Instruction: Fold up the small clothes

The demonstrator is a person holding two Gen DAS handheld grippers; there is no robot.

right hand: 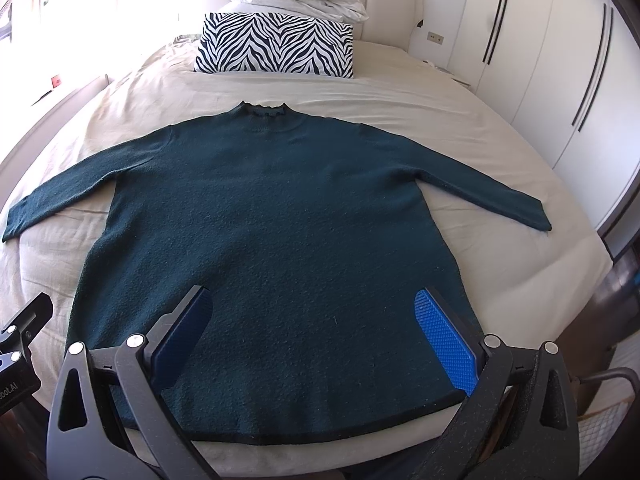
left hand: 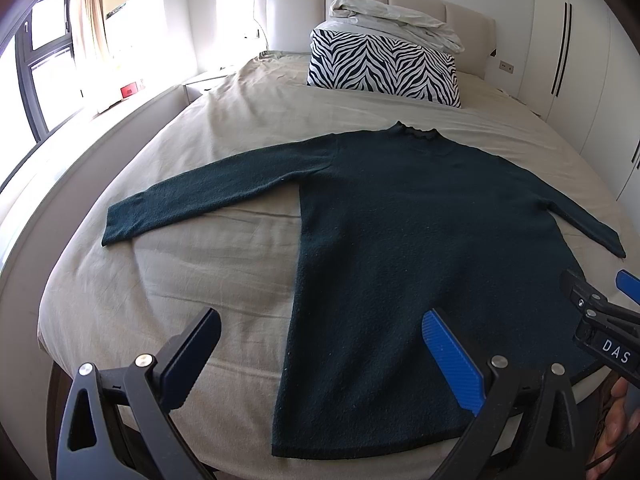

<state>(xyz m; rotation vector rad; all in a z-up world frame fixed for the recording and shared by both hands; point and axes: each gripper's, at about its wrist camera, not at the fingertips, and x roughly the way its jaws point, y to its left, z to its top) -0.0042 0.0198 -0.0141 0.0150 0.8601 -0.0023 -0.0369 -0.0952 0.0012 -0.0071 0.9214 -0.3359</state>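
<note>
A dark teal long-sleeved sweater (left hand: 400, 248) lies flat on the bed, collar away from me, both sleeves spread out. It also shows in the right wrist view (right hand: 280, 220). My left gripper (left hand: 320, 332) is open and empty, held above the sweater's lower left edge, one finger over the sheet and one over the cloth. My right gripper (right hand: 312, 312) is open and empty above the sweater's lower middle, near the hem. The right gripper also shows at the right edge of the left wrist view (left hand: 600, 308).
The bed (left hand: 200, 280) has a beige sheet. A zebra-print pillow (left hand: 384, 68) with a crumpled pale duvet (left hand: 396, 20) on it lies by the headboard. White wardrobes (right hand: 540, 60) stand on the right, a window (left hand: 44, 60) on the left.
</note>
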